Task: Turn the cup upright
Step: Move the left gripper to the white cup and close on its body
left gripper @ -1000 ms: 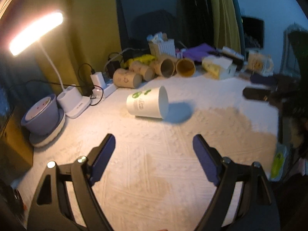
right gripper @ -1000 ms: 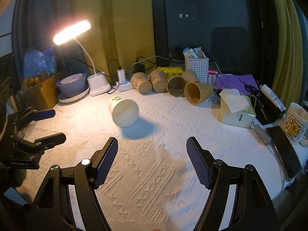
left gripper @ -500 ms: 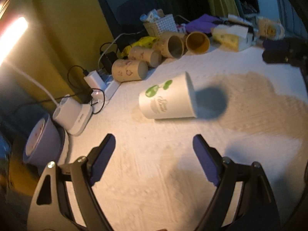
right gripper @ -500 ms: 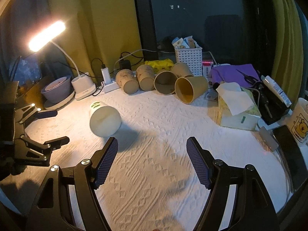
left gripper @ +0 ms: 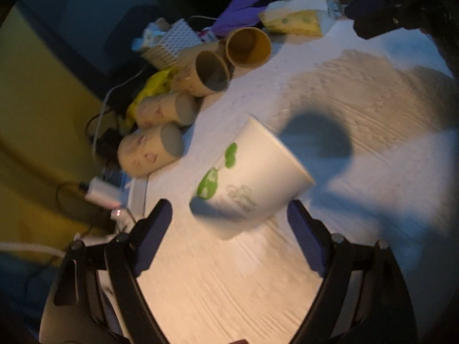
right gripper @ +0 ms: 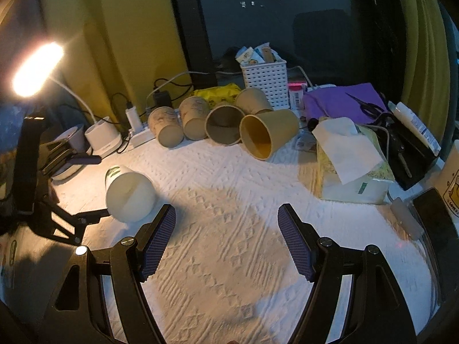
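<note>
A white paper cup with a green print lies on its side on the white textured cloth. In the left wrist view it is just ahead of my left gripper, whose jaws are open and apart from it. The right wrist view shows the same cup at the left, mouth towards the camera, with my left gripper open on both sides of its far end. My right gripper is open and empty over the cloth, right of the cup.
Several brown paper cups lie on their sides at the back, by a white basket and a power strip. A lit desk lamp stands at the left. A tissue box and a mug are at the right.
My left gripper has moved forward and rolled, closing in on the white cup, which now fills more of its view. My right gripper has moved a little closer to the table.
</note>
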`<state>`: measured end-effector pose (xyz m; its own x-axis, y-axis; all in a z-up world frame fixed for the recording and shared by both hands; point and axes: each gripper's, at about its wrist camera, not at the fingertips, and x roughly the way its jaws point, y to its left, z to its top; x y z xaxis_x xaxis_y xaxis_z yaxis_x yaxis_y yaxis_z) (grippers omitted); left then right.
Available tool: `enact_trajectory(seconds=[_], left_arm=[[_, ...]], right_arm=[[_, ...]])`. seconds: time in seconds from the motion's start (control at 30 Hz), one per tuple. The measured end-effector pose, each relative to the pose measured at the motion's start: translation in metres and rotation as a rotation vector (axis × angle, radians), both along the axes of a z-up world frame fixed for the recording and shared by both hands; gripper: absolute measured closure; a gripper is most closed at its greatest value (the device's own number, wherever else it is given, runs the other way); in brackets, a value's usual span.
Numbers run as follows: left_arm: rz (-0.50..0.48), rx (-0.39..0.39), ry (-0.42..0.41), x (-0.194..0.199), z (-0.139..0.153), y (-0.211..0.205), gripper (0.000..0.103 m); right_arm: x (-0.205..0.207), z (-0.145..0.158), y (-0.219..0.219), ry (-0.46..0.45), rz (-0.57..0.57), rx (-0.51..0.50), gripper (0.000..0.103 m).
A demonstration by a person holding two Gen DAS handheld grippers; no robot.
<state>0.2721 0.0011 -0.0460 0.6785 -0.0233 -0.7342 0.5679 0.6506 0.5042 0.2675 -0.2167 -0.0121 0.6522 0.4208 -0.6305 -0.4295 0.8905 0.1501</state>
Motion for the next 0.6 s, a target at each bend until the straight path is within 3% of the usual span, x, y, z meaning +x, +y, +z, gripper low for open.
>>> enact_trajectory(seconds=[0.2, 0.33, 0.43, 0.5, 0.6], left_arm=[[-0.118, 0.032, 0.016, 0.026, -0.002, -0.017, 0.019], [-0.139, 0.06, 0.05, 0.051, -0.014, -0.018, 0.02], [-0.129, 0.021, 0.103, 0.068, -0.015, -0.016, 0.02], [-0.116, -0.002, 0.128, 0.075, -0.016, -0.015, 0.031], [-0.088, -0.036, 0.149, 0.082, -0.017, -0.014, 0.038]], right_arm=[[0.015, -0.006, -0.01, 0.023, -0.02, 0.012, 0.027], [0.022, -0.009, -0.014, 0.031, -0.032, 0.019, 0.027], [0.024, -0.009, -0.016, 0.027, -0.035, 0.019, 0.027], [0.027, -0.009, -0.017, 0.028, -0.038, 0.019, 0.027], [0.03, -0.011, -0.018, 0.033, -0.042, 0.02, 0.027]])
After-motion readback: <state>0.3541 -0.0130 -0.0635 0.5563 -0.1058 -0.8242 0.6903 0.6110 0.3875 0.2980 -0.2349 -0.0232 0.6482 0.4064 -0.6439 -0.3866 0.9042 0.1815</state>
